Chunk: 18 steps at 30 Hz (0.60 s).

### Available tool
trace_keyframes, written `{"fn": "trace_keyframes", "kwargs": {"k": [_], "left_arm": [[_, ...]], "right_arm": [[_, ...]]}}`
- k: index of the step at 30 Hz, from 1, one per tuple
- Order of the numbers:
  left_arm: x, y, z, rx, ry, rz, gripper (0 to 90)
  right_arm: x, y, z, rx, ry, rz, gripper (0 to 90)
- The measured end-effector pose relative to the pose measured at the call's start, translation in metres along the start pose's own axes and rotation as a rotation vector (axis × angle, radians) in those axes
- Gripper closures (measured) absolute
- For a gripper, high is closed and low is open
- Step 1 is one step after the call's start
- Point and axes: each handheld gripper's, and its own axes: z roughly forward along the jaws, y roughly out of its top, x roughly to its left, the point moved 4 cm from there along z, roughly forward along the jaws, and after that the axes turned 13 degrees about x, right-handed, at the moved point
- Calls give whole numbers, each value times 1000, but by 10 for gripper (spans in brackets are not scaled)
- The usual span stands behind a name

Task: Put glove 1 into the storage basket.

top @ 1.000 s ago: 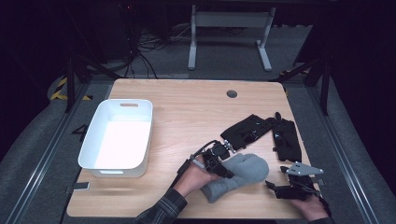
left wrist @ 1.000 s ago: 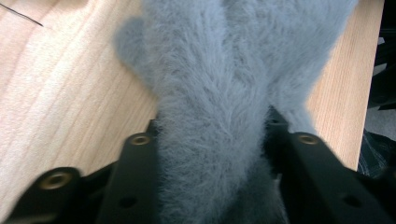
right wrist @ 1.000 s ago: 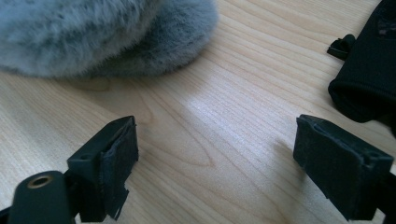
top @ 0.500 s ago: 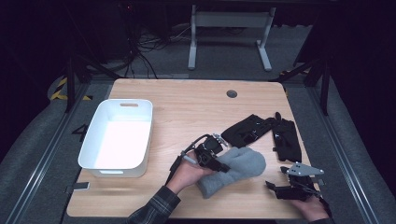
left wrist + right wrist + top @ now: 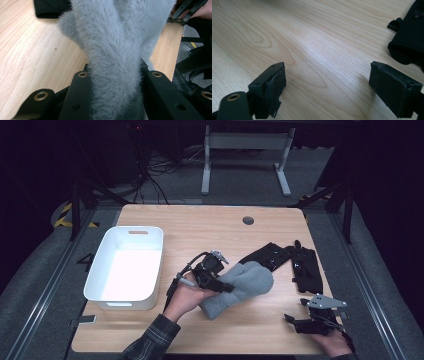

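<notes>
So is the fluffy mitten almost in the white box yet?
Not yet. The white bin holds nothing so far. The left gripper has its jaws shut on the grey mitten, which sits on the table beside the bin. The right gripper waits open, and the black gloves lie untouched.

Setting: lab or recording studio. Light wood counter [image 5: 210,230] under bright light, surroundings dark. Beyond the counter: grey floor, loose black cables [image 5: 155,167], white metal stand legs [image 5: 245,157]. Yellow-black hazard tape [image 5: 65,215] left of counter.
</notes>
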Motion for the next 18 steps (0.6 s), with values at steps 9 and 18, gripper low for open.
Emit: {"fn": "trace_keyframes", "kwargs": {"k": [9,18], "left_arm": [[9,-8,-28,-22,40,-34,703],[22,-19,-62,-49,89,-76,703]], "right_arm": [[0,0,0,0,0,0,144],[0,0,0,-1,1,0,144]]}}
